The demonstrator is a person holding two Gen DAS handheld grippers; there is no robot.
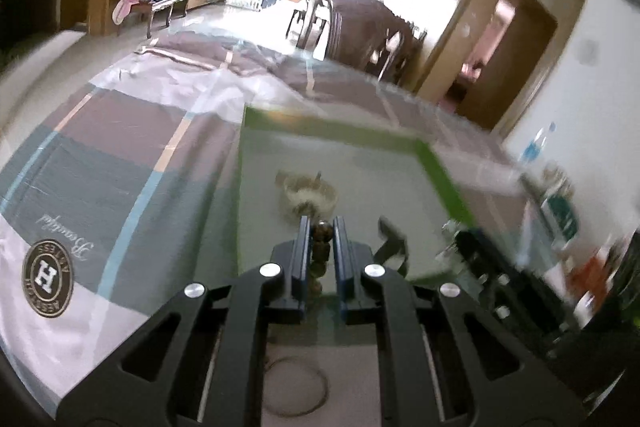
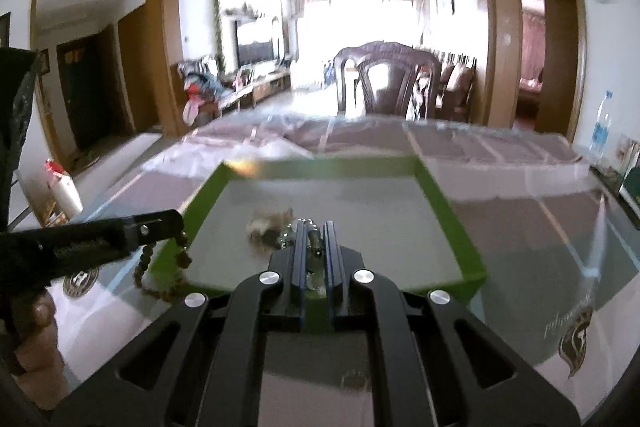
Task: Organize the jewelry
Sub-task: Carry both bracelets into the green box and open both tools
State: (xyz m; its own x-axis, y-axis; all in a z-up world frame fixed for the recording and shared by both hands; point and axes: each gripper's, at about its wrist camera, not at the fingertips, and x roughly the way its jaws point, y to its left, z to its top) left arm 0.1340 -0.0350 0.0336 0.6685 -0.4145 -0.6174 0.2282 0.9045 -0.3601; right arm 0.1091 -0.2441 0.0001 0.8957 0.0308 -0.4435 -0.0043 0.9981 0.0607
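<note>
A green-rimmed tray [image 1: 440, 167] [image 2: 452, 211] lies on the glass table. A small pile of jewelry [image 1: 310, 193] [image 2: 268, 227] rests on its grey floor. My left gripper [image 1: 320, 223] is shut on a brown bead bracelet [image 1: 322, 247] at the tray's near left rim; in the right wrist view the gripper [image 2: 176, 223] holds the beads [image 2: 160, 275] hanging over the rim. My right gripper [image 2: 316, 227] is shut on a silvery clear-bead piece [image 2: 314, 239] over the tray's near edge, next to the pile.
A thin ring bangle [image 1: 294, 387] lies on the glass below my left gripper. Bottles and boxes [image 1: 560, 203] stand along the table's right side. A dark wooden chair [image 2: 384, 83] stands behind the far edge. The patterned cloth [image 1: 120, 155] lies under the glass.
</note>
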